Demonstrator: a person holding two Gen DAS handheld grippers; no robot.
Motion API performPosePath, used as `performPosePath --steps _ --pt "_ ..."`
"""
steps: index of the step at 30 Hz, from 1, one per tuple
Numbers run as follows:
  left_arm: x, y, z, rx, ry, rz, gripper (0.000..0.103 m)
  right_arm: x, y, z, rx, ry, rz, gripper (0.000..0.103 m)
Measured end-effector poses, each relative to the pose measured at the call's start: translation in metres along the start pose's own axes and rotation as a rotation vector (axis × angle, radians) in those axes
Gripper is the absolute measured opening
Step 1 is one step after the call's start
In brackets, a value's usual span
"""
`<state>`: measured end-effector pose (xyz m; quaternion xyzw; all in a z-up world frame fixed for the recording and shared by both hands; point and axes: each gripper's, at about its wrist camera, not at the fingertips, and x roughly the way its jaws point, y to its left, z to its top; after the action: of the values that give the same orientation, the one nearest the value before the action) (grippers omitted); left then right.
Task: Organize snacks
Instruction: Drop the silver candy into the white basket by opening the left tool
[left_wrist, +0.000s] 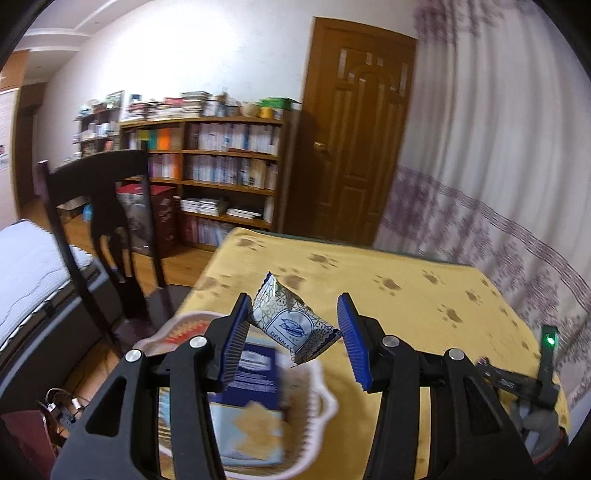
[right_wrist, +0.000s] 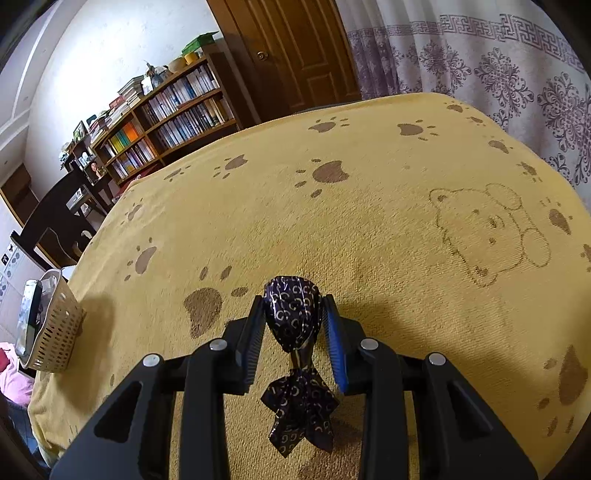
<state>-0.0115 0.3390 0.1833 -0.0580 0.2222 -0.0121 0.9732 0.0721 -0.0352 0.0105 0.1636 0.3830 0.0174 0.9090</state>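
Currently two snacks in play. Left gripper (left_wrist: 293, 339) open wide above a white dish (left_wrist: 325, 402) at the table's left edge; silver-blue packet (left_wrist: 295, 325) between the pads, touching the left pad (left_wrist: 236, 339), clear of the right one. Packet's long axis slanted, upper crimped end pointing up and away, lower corner toward the right pad. Whether falling or resting, cannot tell. Blue box (left_wrist: 255, 380) and pale cracker pack (left_wrist: 251, 432) lying in the dish below. Right gripper (right_wrist: 295, 339) closed on a dark candy (right_wrist: 291, 310) over the yellow cloth (right_wrist: 369, 229). Candy's round head pointing forward past the fingertips, twisted tail trailing back toward the camera, long axis along the fingers. Woven basket (right_wrist: 55, 328) well off to the left, at the cloth's edge.
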Motion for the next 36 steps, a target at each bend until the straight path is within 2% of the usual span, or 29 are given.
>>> performPosePath --steps 5,11,17,23,31,34,36 --pt "0.003 0.025 0.003 -0.030 0.006 0.034 0.049 0.002 -0.001 -0.001 0.003 0.006 0.003 0.032" --pt "0.024 0.046 -0.002 -0.064 0.065 0.045 0.050 0.002 0.000 -0.001 -0.001 0.008 0.006 0.032" --pt "0.046 0.057 -0.010 -0.104 0.129 0.056 0.071 0.002 0.000 -0.001 -0.002 0.008 0.006 0.032" --pt "0.033 0.068 -0.004 -0.141 0.086 0.068 0.073 0.002 0.001 -0.002 -0.011 0.004 0.011 0.032" --pt "0.023 0.066 0.001 -0.137 0.058 0.076 0.075 -0.001 0.006 -0.005 -0.035 -0.007 0.026 0.032" --pt "0.020 0.062 0.001 -0.124 0.048 0.080 0.081 -0.002 0.009 -0.006 -0.043 -0.008 0.037 0.032" --pt "0.017 0.059 0.002 -0.115 0.041 0.087 0.088 -0.006 0.012 -0.007 -0.047 -0.014 0.051 0.032"
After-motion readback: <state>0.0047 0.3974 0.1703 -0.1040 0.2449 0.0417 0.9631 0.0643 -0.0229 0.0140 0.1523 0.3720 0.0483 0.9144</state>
